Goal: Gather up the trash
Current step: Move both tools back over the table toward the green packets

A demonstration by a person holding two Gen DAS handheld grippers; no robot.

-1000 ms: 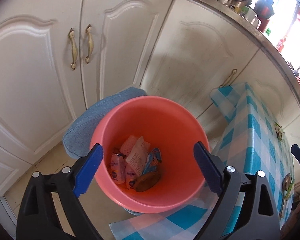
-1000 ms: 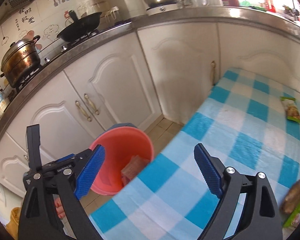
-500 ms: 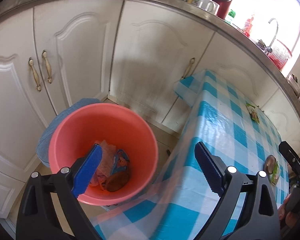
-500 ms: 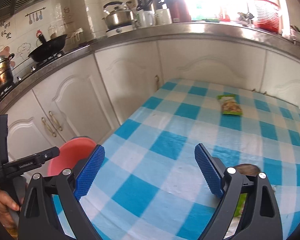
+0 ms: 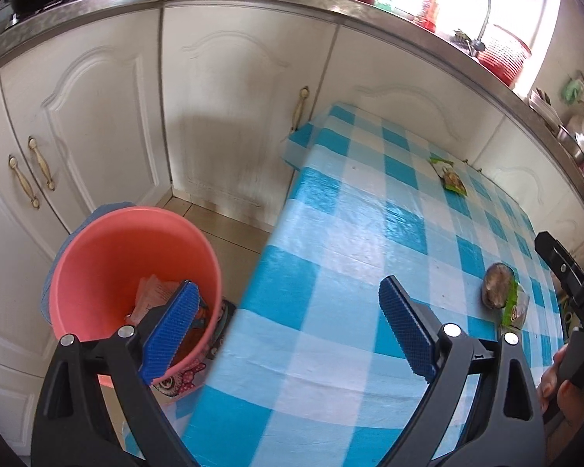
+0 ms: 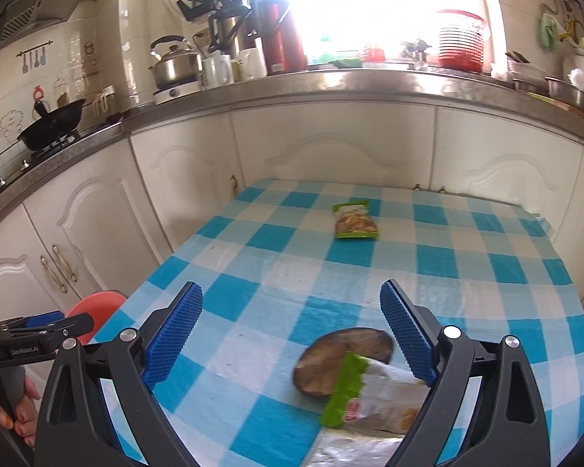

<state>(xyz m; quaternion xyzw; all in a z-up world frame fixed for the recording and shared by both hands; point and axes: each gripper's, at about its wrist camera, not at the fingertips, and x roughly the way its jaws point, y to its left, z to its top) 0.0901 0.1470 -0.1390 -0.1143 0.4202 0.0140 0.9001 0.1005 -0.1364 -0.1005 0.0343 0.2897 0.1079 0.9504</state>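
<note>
A pink bucket [image 5: 97,257] stands on the floor left of the checked table [image 5: 350,253] and holds several wrappers. My left gripper [image 5: 288,330] hangs open and empty over the table's left edge. My right gripper [image 6: 292,334] is open too, just above a brown round piece [image 6: 331,354] with a green-and-white wrapper [image 6: 370,397] lying on it. The same pair shows near the table's right edge as a brown piece [image 5: 498,284] and wrapper [image 5: 516,307]. A green snack packet [image 6: 354,221] lies further back, also visible as a packet [image 5: 449,177] in the left wrist view.
White cabinets [image 5: 229,116] line the far and left sides under a steel counter [image 6: 331,81] crowded with a kettle [image 6: 175,64], flasks and a red basket [image 6: 461,41]. A blue cloth [image 5: 78,233] lies behind the bucket. A hand [image 5: 560,393] holds the other gripper at right.
Both views have swung right, from the bucket toward the table. The right gripper has come up to the brown piece and wrapper. Both grippers stayed open.
</note>
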